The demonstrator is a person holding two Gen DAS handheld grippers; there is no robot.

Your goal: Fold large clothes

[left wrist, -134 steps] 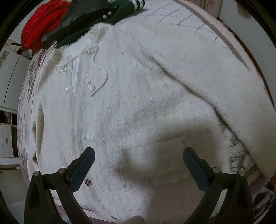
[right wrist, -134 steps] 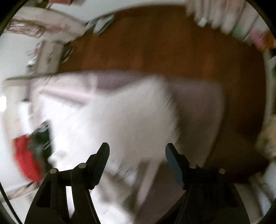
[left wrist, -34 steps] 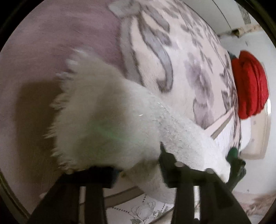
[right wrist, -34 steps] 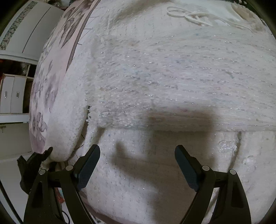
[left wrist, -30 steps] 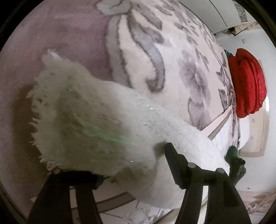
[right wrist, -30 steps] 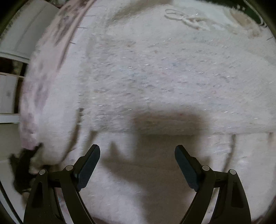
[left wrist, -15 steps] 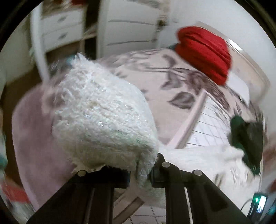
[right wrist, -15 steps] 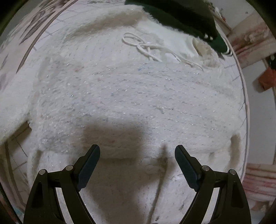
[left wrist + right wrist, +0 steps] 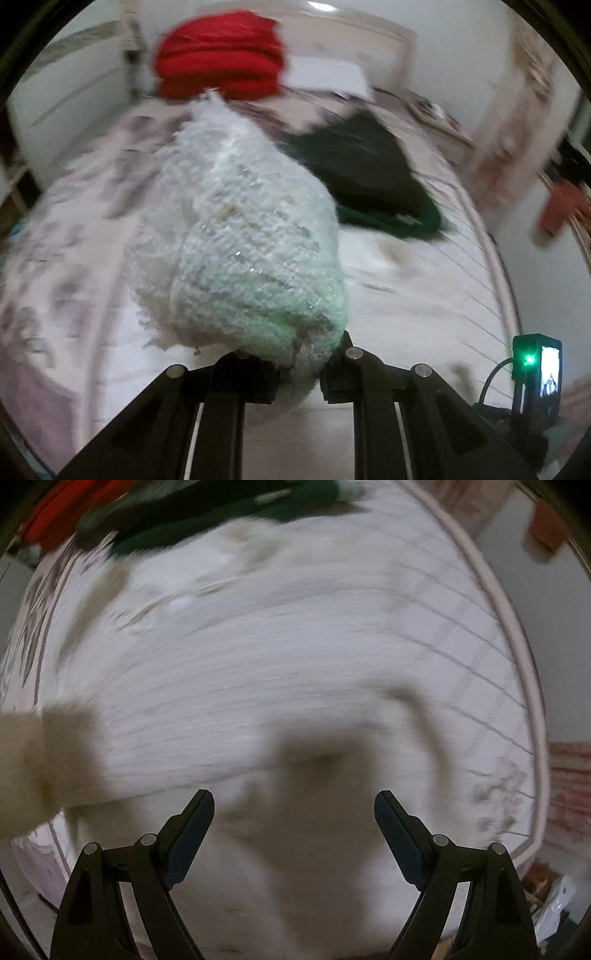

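A fluffy white knitted sweater (image 9: 280, 672) lies spread over the bed. My left gripper (image 9: 297, 363) is shut on the sweater's sleeve cuff (image 9: 240, 251), which bunches up above the jaws and is held over the bed. The cuff also shows at the left edge of the right wrist view (image 9: 48, 760). My right gripper (image 9: 294, 812) is open and empty, hovering low over the sweater's lower part. Both views are motion-blurred.
A folded red garment (image 9: 221, 55) sits at the head of the bed (image 9: 66, 229). A dark green garment (image 9: 369, 177) lies beyond the sweater, also seen in the right wrist view (image 9: 207, 513). The bed edge (image 9: 517, 635) curves at right. A small device with a green light (image 9: 535, 365) shows at lower right.
My left gripper has swung the held cuff up and toward the middle of the bed. My right gripper has shifted over the sweater and stays open.
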